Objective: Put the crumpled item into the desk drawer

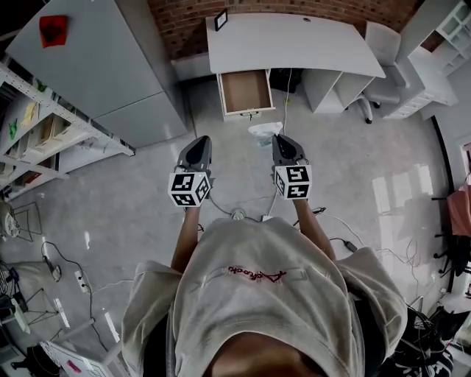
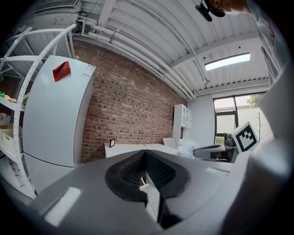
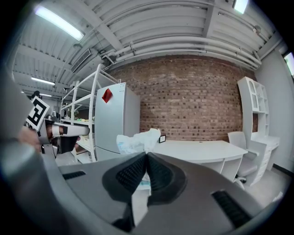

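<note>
**Crumpled item pinched in the right hand-held gripper, drawer open ahead**

The right hand-held gripper (image 3: 147, 155) has its jaws closed together on the crumpled item (image 3: 138, 140), a white, wrinkled wad that bulges up and to the left out of the jaw tips. In the head view that hand-held gripper (image 1: 281, 140) is held out in front of the person's chest, and the crumpled item (image 1: 263, 132) sticks out just beyond its tips, above the floor (image 1: 346, 162).

The left hand-held gripper (image 2: 145, 153) also has its jaws pressed together, with nothing gripped between them. From above, it (image 1: 199, 141) sits level with the right one, the two side by side and apart.

Ahead of both stands the white desk (image 1: 294, 44) against a brick wall (image 1: 184, 22). Its drawer (image 1: 244, 90) is pulled out towards the person and shows a bare brown bottom. The crumpled item is near the drawer's front right corner but outside it.

A small dark picture frame (image 1: 221, 20) stands on the desk's far left edge. A white chair (image 1: 383, 81) is at the desk's right end, and a tall grey cabinet (image 1: 96, 66) is to the left.
</note>
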{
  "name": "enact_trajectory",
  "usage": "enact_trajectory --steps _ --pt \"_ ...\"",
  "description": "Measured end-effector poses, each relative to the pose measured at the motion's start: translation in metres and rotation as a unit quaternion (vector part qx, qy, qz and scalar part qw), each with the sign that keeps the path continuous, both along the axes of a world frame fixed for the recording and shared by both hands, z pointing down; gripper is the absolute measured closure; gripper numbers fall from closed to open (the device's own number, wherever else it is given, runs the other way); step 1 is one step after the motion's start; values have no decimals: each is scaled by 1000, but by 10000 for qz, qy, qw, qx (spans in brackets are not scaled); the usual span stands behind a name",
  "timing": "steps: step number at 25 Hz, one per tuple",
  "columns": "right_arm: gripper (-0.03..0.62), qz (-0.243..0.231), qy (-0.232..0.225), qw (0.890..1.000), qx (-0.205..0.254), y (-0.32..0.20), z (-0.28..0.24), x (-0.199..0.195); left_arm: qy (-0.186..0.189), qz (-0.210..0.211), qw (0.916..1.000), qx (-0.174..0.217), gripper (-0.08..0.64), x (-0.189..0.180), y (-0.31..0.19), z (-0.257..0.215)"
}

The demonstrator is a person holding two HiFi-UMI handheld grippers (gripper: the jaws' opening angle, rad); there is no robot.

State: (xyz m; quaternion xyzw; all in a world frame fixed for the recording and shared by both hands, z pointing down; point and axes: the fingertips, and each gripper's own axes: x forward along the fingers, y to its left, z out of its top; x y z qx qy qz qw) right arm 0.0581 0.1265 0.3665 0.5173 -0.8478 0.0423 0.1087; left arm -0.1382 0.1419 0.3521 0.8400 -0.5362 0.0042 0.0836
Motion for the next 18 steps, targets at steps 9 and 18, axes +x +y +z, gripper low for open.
enact_trajectory --steps 9,18 --pt "578 138 38 9999 -85 -54 9 -12 33 121 9999 -94 552 -16 -61 8" --pt "578 330 -11 9992 -247 -66 24 0 17 325 9992 -218 552 -2 -76 20"
